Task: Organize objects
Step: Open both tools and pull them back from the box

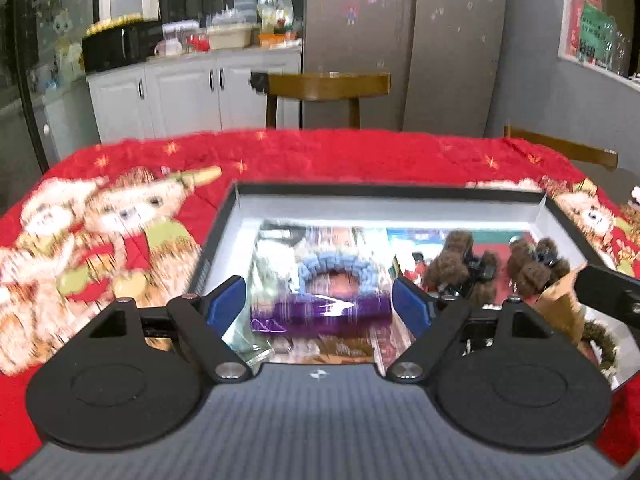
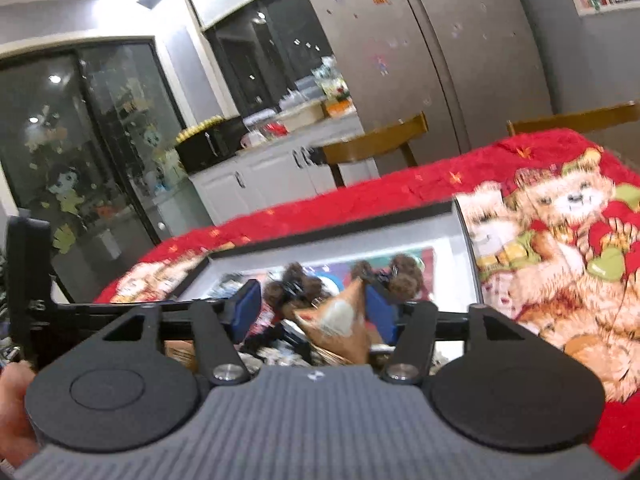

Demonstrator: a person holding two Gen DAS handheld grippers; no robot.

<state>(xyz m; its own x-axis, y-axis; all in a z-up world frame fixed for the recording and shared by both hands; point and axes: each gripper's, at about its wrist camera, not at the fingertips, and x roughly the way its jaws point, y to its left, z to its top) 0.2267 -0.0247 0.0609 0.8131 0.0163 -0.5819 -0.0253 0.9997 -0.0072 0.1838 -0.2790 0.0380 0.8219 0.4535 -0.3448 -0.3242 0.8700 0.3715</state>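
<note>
Left wrist view: left gripper (image 1: 319, 304) gapes empty above the box (image 1: 384, 191); right gripper (image 2: 310, 312), over the box too, half-open around a brown pouch (image 2: 340, 320), grip unclear.

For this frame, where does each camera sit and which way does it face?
Left wrist: on the left gripper, facing the open box on the red tablecloth; its open blue fingers show.
Right wrist: on the right gripper, facing the box from its right; fingers, a hand show.
Shared: box, brown fuzzy clips, fridge.
</note>
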